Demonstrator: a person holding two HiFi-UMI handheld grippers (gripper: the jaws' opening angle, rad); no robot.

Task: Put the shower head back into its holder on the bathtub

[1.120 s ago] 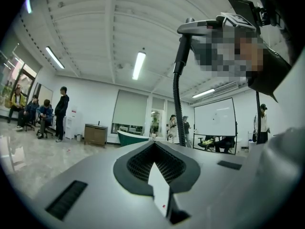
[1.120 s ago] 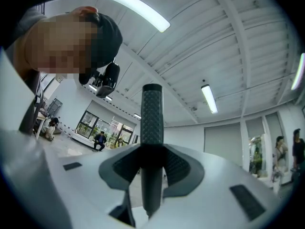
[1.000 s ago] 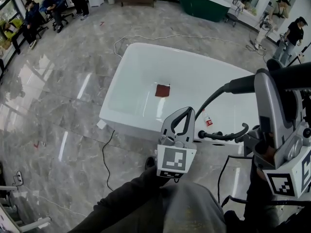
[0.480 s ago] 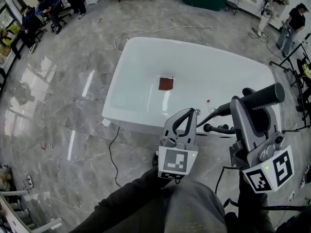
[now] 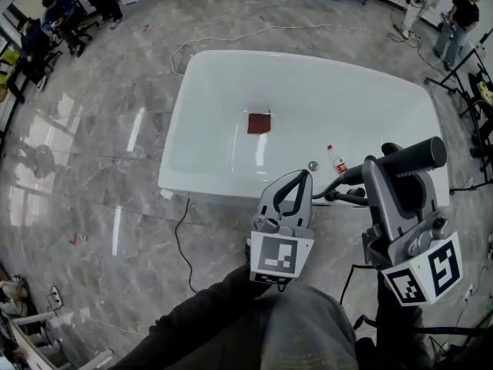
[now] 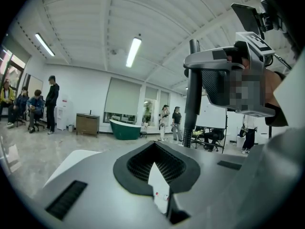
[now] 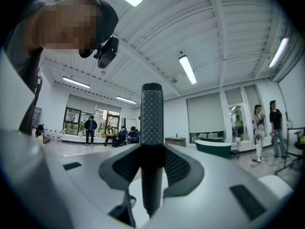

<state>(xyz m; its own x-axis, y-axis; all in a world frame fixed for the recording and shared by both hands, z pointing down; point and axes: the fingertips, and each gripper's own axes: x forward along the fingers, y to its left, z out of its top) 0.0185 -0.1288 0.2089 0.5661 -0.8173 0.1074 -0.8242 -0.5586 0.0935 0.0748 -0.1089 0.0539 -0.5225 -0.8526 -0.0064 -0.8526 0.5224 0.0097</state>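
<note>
lowered and drawn in since a second ago: right tongs (image 5: 389,165) and shower head (image 5: 412,156), now just above the near rim of the bathtub (image 5: 174,151); more of the tub floor brought into view, with a small bottle (image 5: 337,160) and a red-brown square (image 5: 259,123) lying on it.

right tongs found clamped on the shower head's dark textured handle; seen in the right gripper view as an upright rod pinched between the pads. left tongs (image 5: 306,179) found closed tip to tip with nothing in them, held just beside the right, pointing at the tub.

key relation: dark fitting (image 5: 350,197) on the near rim, judged to carry the holder, lies below and to the left of the shower head, between the two tongs and nearer the right. long axis of the handle runs crosswise in the head view, rising to the right. hose (image 5: 339,178) curves from its left end down toward the fitting.

shower head noted as slim, dark grey and matt. exact socket of the holder not made out.
</note>
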